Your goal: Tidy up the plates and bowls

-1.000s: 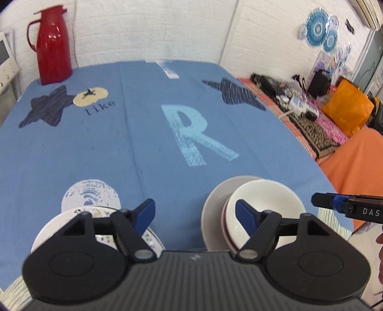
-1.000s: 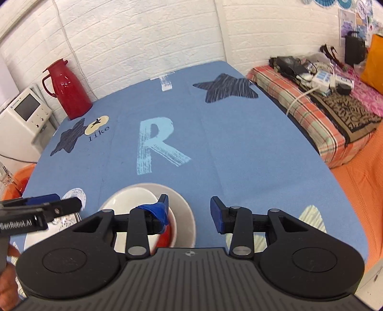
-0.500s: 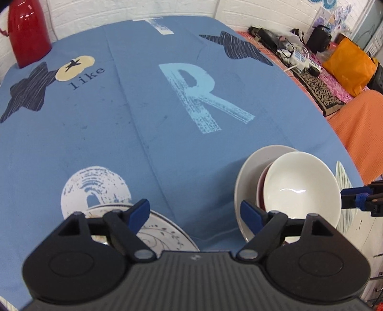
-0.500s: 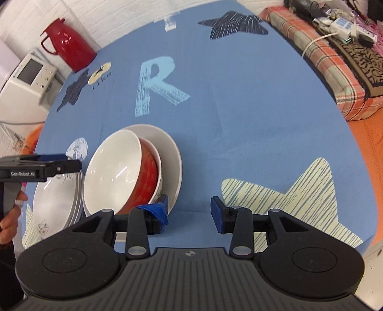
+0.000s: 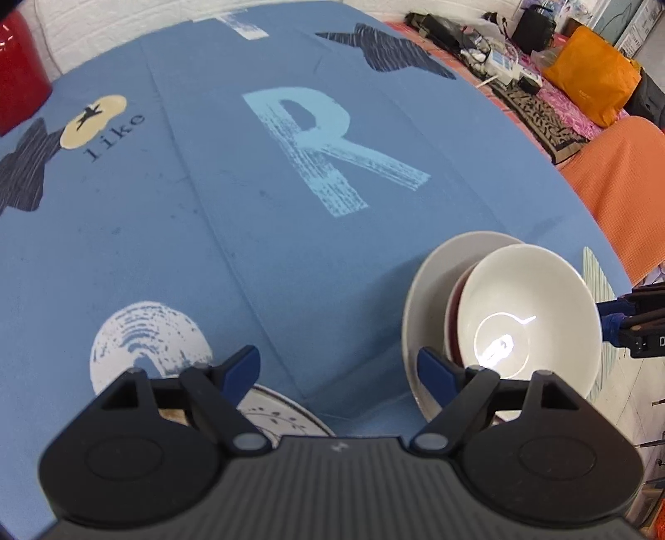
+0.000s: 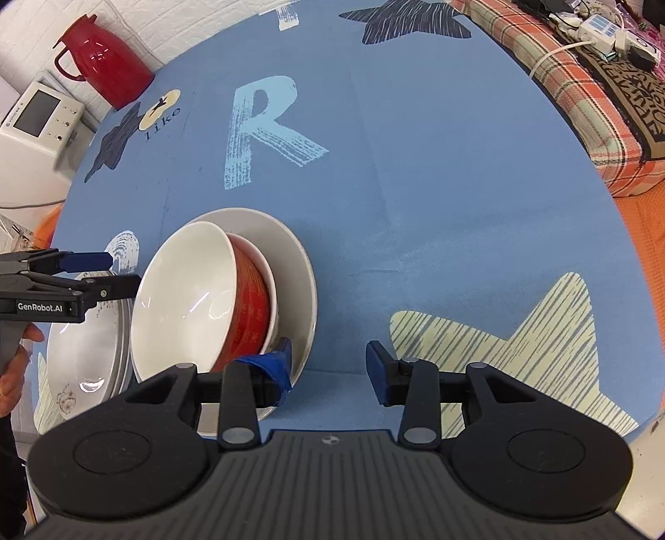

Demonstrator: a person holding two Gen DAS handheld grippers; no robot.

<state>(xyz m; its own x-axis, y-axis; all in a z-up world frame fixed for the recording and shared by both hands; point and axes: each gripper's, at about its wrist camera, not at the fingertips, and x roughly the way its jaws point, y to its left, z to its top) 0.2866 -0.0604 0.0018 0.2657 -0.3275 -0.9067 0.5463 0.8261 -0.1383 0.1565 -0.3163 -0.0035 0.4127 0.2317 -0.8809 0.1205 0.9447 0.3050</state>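
Note:
A red bowl with a white inside [image 6: 183, 290] sits nested in a second bowl on a plain white plate [image 6: 301, 266] near the table's front edge; the stack also shows in the left wrist view [image 5: 528, 315]. To its left lies a stack of patterned plates [image 6: 83, 353], whose rim shows in the left wrist view [image 5: 282, 411]. My left gripper [image 5: 338, 365] is open above the gap between plates and bowls. My right gripper [image 6: 328, 365] is open and empty, its left finger [image 6: 272, 365] beside the white plate's near rim.
A red thermos [image 6: 104, 62] stands at the table's far left corner beside a white appliance [image 6: 37, 112]. A cluttered bench with cables [image 6: 602, 33] and an orange bag [image 5: 590, 74] runs along the table's right side. The blue tablecloth [image 6: 415, 166] lies beyond the dishes.
Both grippers have risen and tilted down toward the table, so the dishes show from higher up. The dishes have not moved. Both stay open.

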